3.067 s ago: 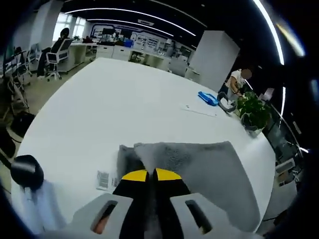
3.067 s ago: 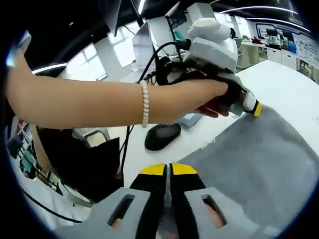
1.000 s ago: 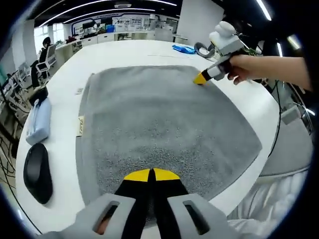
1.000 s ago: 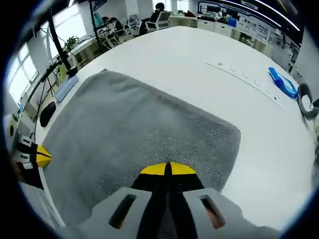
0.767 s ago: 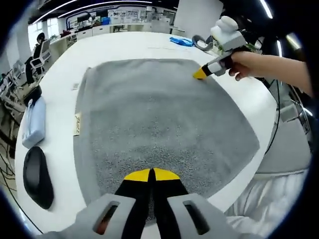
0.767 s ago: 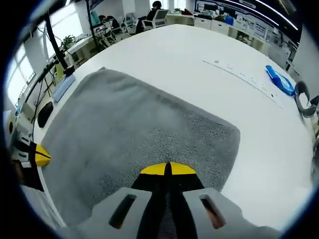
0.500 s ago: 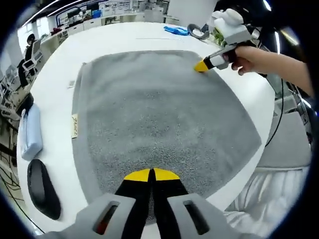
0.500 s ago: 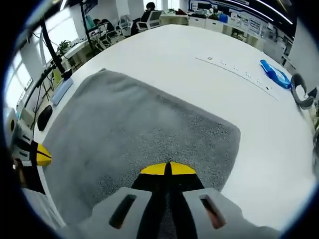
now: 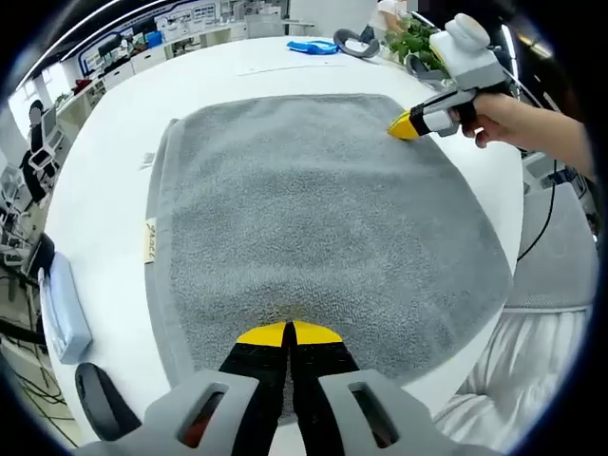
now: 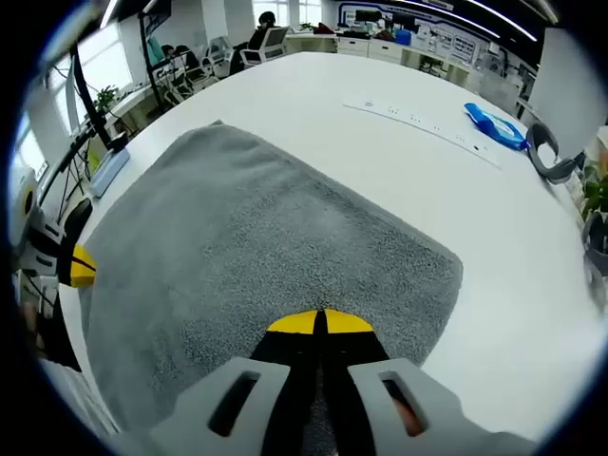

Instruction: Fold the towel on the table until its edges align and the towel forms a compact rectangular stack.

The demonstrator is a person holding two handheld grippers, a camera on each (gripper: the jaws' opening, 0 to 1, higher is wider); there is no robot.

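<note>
A grey towel (image 9: 313,218) lies spread flat on the white table (image 9: 95,190), with a small label (image 9: 149,240) at its left edge. My left gripper (image 9: 288,334) is at the towel's near edge, its yellow-tipped jaws shut on the cloth. My right gripper (image 9: 407,126), held by a hand, pinches the towel's far right side. In the right gripper view the same towel (image 10: 256,237) stretches away from my right gripper (image 10: 318,323), whose jaws are shut on its edge. The left gripper (image 10: 81,267) is at the towel's left edge.
A light blue pad (image 9: 62,309) and a black mouse (image 9: 100,404) lie left of the towel. Beyond it are a blue object (image 9: 313,45), a dark looped item (image 9: 356,42) and a plant (image 9: 413,38). A white strip (image 10: 418,122) lies on bare table (image 10: 313,104).
About three seconds ago the towel was bunched near both grippers; it now lies flat. Over the last second both views shifted slightly, with both grippers still shut on the towel.
</note>
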